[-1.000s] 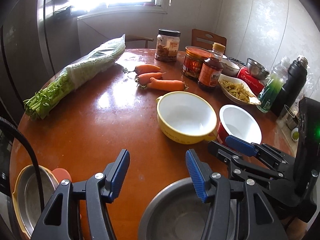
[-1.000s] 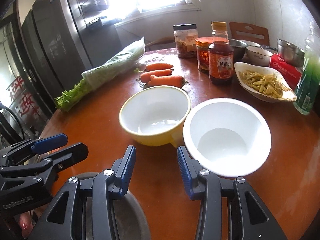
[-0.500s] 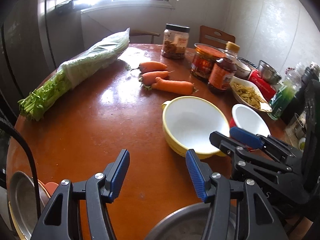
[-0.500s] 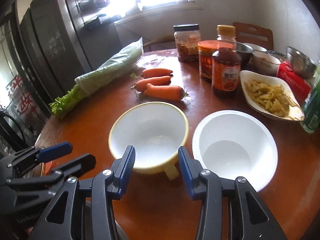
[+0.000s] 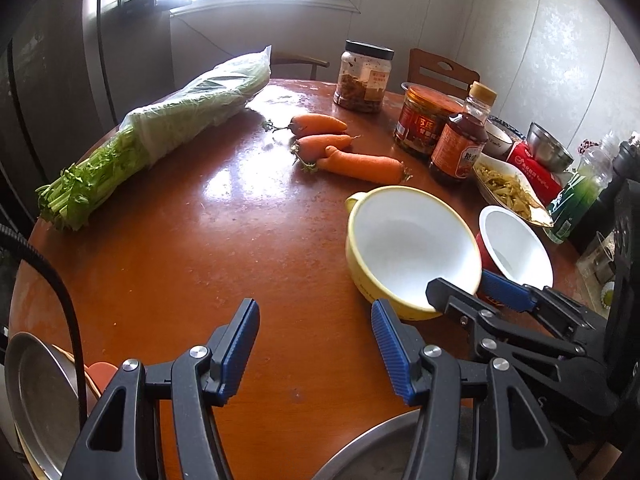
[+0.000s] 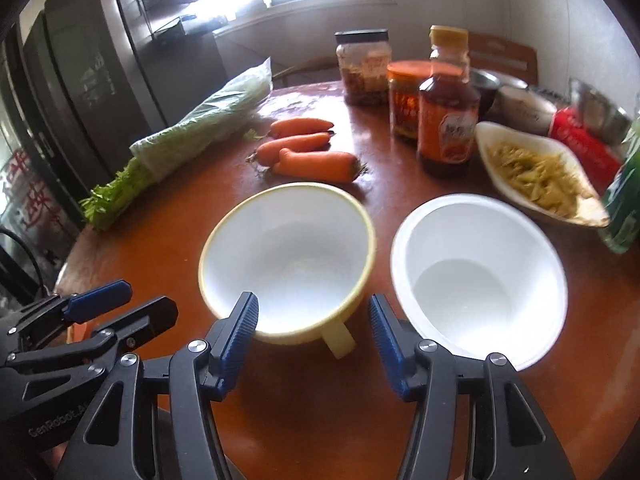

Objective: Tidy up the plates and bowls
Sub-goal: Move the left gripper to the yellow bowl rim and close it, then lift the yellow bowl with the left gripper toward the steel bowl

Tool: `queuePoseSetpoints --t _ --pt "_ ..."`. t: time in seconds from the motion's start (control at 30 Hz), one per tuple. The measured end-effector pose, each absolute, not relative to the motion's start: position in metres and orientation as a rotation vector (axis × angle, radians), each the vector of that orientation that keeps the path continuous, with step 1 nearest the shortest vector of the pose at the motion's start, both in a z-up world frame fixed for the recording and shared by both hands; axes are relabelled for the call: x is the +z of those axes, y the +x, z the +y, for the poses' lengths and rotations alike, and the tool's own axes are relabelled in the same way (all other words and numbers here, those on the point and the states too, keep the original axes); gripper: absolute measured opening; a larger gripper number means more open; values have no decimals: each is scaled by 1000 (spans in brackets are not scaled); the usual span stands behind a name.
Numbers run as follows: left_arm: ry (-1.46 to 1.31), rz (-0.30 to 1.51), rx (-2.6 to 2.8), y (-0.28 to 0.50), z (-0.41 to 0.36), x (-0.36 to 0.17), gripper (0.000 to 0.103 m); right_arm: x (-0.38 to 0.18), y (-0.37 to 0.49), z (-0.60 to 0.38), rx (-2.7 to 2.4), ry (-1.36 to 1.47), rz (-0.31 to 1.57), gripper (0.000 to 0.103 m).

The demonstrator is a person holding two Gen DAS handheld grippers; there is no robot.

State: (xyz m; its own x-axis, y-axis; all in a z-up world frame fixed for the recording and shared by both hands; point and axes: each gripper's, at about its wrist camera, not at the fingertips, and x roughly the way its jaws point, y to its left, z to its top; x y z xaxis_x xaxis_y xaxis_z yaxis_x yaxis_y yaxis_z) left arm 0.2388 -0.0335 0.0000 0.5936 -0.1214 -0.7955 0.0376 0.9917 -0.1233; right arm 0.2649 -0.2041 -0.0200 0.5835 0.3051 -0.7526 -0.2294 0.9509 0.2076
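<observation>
1. The yellow bowl point(image 6: 288, 258) sits on the tabletop point(image 5: 192, 264) right ahead of the right gripper point(image 6: 314, 328), its stubby handle point(image 6: 338, 340) pointing at 6 o'clock into the gap between the fingers point(image 6: 236, 334), which stand wide apart and grip nothing.
2. The white bowl point(image 6: 478, 276) rests just beside it at 3 o'clock; whether the rims touch I cannot tell, as the right wrist view is blurred.
3. The left gripper point(image 5: 316, 348) hangs open too, over bare tabletop, with a steel basin point(image 5: 384, 452) under it at 6 o'clock and the yellow bowl at about 1 o'clock.
4. Both bowls look glazed and rigid: probably moderately heavy, slick, and liable to chip if knocked together.
5. A sound hold would be across the near rim beside the handle, one finger inside and one outside, closed firmly since the glaze gives little friction.
6. Lifted by one edge, it will likely tip away.
</observation>
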Motion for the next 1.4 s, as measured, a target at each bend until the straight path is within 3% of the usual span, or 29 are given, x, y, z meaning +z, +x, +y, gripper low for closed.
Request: queuePoseSetpoints --t 0.67,0.73,0.8,0.97,1.07,1.2,1.4 --pt "-168 927 -101 243 -23 0 58 -12 255 -207 320 144 882 58" --pt "-165 934 -100 245 -25 -3 58 -16 263 -205 333 162 889 56" --pt "-163 939 -105 247 -28 -5 58 -21 270 -202 331 165 905 44" --pt "-166 951 -111 253 -33 -11 58 -28 279 -200 305 97 911 29" --pt "-166 970 -120 257 -35 -17 58 -29 277 -200 329 82 902 27" --pt "-186 982 -159 258 -38 -20 45 -27 271 -194 363 63 900 20" --pt "-185 941 -167 249 -36 -11 40 -23 264 -191 343 43 888 20"
